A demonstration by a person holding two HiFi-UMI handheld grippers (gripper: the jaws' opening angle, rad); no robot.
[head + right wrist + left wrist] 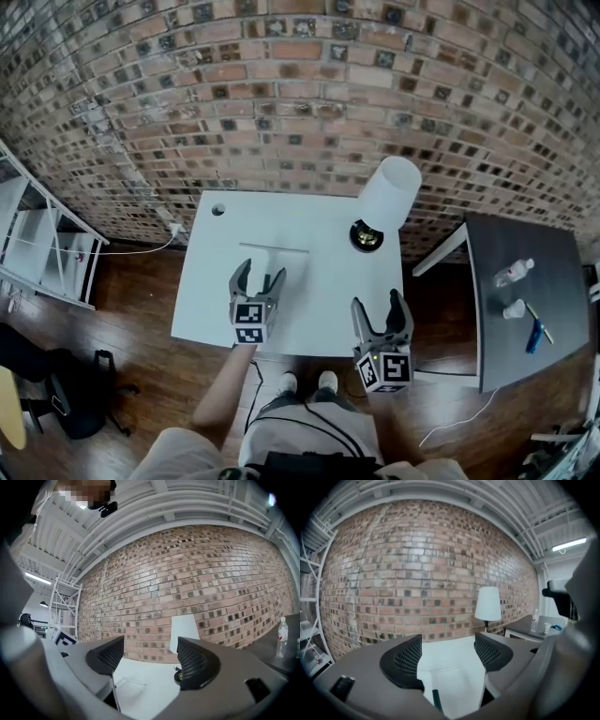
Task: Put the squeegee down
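Observation:
The squeegee (pixel 271 253) lies flat on the white table (pixel 328 281), its thin blade across the far end and its pale handle pointing toward me. My left gripper (pixel 261 272) hovers over the handle end, open, with its pads clear of the handle. In the left gripper view the squeegee (pixel 451 680) shows low down on the tabletop past the spread jaws of my left gripper (pixel 447 654). My right gripper (pixel 377 306) is open and empty near the table's front right corner. In the right gripper view its jaws (pixel 150 657) frame the blade (pixel 128 681).
A lamp with a white shade (pixel 390 191) and a dark round base (pixel 366 236) stands at the table's back right. To the right, a dark side table (pixel 548 281) carries bottles and small items. White shelving (pixel 37 246) stands at the left. A brick wall (pixel 300 94) lies behind.

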